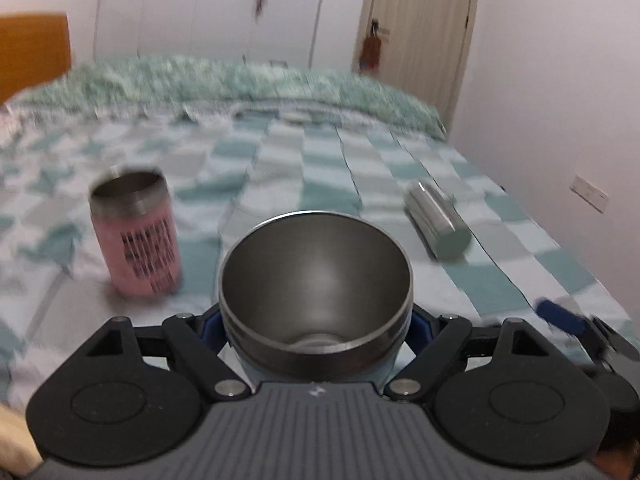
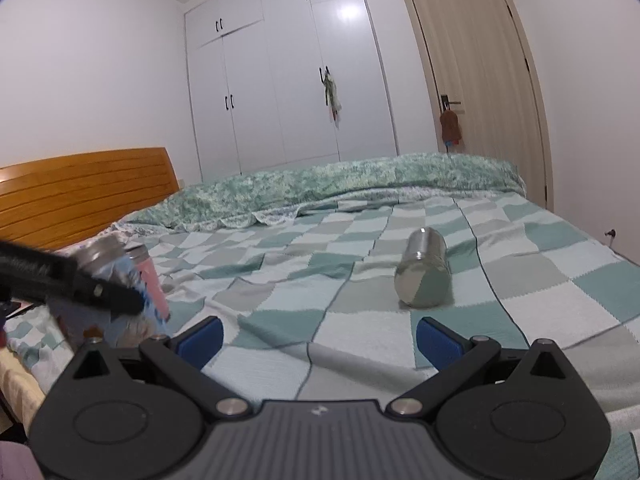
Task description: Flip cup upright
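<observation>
Our left gripper (image 1: 316,320) clenches a light-blue steel-lined cup (image 1: 316,280), mouth up, axis near vertical, above the checked teal bedspread (image 1: 280,168). Our right gripper (image 2: 318,334) gapes empty, facing a silver steel cup (image 2: 423,268) lying sideways.

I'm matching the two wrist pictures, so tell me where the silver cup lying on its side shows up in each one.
Left wrist view: the silver cup lies on the checkered blanket, right of centre, beyond the left gripper, which holds a blue cup.
Right wrist view: it lies right of centre, ahead of the open right gripper.
Shared landmark: the beige door at the upper right.
</observation>
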Demonstrator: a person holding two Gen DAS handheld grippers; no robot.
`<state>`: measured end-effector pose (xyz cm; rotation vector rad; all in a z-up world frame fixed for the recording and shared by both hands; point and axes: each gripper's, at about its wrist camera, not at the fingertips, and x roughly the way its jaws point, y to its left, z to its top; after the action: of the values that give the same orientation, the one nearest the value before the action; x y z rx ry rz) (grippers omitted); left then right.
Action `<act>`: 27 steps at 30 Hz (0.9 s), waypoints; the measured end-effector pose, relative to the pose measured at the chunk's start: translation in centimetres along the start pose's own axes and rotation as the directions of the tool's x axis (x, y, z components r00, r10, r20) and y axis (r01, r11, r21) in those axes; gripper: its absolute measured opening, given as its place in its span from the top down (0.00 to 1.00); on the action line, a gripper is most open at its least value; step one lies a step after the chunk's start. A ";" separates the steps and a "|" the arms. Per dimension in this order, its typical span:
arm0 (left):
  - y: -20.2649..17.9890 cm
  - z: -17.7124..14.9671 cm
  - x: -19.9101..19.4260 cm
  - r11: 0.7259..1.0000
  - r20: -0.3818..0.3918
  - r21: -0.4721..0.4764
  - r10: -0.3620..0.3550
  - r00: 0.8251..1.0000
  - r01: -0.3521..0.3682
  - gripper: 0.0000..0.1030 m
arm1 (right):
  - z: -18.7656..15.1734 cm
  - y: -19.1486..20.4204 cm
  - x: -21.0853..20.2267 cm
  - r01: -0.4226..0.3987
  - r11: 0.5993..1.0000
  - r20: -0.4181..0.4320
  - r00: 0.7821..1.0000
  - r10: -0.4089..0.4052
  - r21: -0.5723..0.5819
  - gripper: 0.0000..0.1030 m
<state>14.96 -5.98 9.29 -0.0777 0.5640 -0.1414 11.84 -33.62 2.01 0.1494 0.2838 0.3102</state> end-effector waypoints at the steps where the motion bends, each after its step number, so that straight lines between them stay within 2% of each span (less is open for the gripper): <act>1: 0.1 0.7 0.5 1.000 0.025 0.008 0.013 1.000 -0.013 0.18 | 0.1 0.1 0.0 0.003 1.000 0.008 1.000 -0.003 -0.004 0.00; 5: 0.8 3.2 3.6 0.995 0.105 0.038 0.085 0.991 -0.090 0.18 | 0.5 0.6 0.7 0.018 0.999 0.039 0.999 -0.017 -0.026 0.00; 8: 1.4 4.1 6.8 0.991 0.143 0.054 0.110 0.984 -0.119 0.17 | 0.7 0.7 1.7 0.028 0.999 0.043 0.999 -0.026 -0.040 0.00; 11: 2.1 3.9 10.3 0.991 0.131 0.061 0.110 0.985 -0.119 0.17 | 0.6 0.5 2.8 0.039 0.998 0.036 0.999 -0.037 -0.049 0.00; 15: 3.2 2.2 13.5 0.993 0.081 0.064 0.094 0.992 -0.100 0.17 | 0.3 0.1 4.4 0.048 0.997 0.020 0.999 -0.047 -0.052 0.00; 16: 3.3 1.8 13.5 0.993 0.115 0.072 0.087 0.989 -0.096 0.17 | 0.2 0.0 4.6 0.048 0.998 0.015 0.999 -0.047 -0.051 0.00; 17: 3.3 1.7 13.5 0.993 0.118 0.080 0.080 0.990 -0.090 0.18 | 0.2 -0.1 4.8 0.046 0.998 0.011 0.999 -0.046 -0.049 0.00; 19: 3.3 1.9 13.4 0.993 0.107 0.089 0.070 0.992 -0.079 0.08 | 0.2 0.0 4.8 0.045 0.998 0.017 0.999 -0.044 -0.049 0.00; 20: 3.2 2.0 13.2 0.993 0.109 0.097 0.061 0.992 -0.072 0.00 | 0.3 0.0 4.8 0.047 0.998 0.020 0.999 -0.046 -0.051 0.00; 27: 1.6 2.2 7.3 0.985 0.236 0.136 0.070 0.969 -0.104 0.00 | 0.7 0.8 3.0 0.054 0.997 0.049 0.997 -0.052 -0.058 0.00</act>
<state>22.40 -5.41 7.10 0.0740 0.3223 -0.0862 14.60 -31.95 2.09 0.0910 0.2308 0.2618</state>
